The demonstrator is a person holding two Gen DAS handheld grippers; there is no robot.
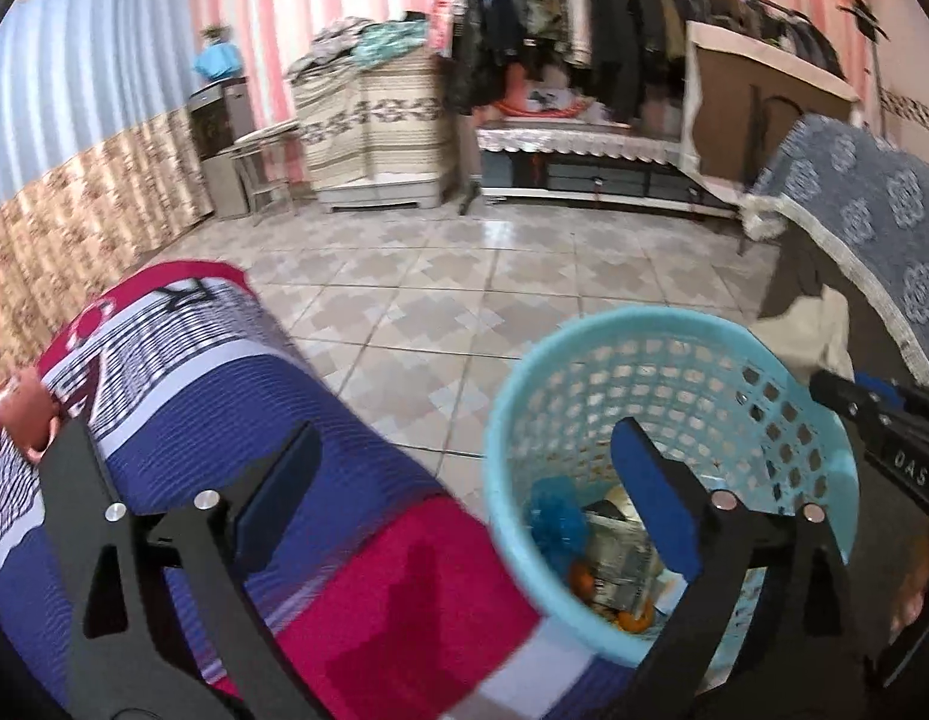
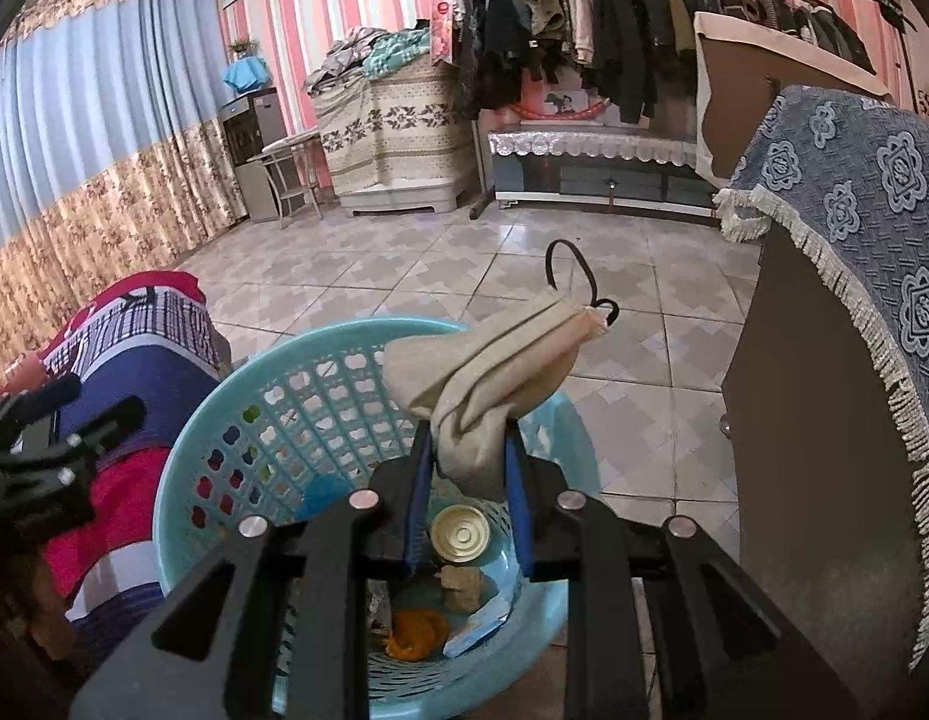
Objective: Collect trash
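A light blue perforated trash basket (image 1: 668, 336) (image 2: 182, 468) stands on the tiled floor; it holds orange peel (image 2: 416, 633), a round lid (image 2: 460, 534), paper and blue scraps. My right gripper (image 2: 467, 450) is shut on a crumpled beige face mask (image 2: 488, 360) with black ear loops, held above the basket's rim. The mask also shows in the left wrist view (image 1: 818, 330). My left gripper (image 1: 464, 480) is open and empty, its right finger over the basket, its left finger over the striped cushion.
A blue, white and red striped cushion (image 1: 212, 420) lies left of the basket. A brown cabinet with a blue fringed cloth (image 2: 854, 210) stands right. Clothes rack (image 2: 614, 18), low TV stand and covered furniture line the far wall.
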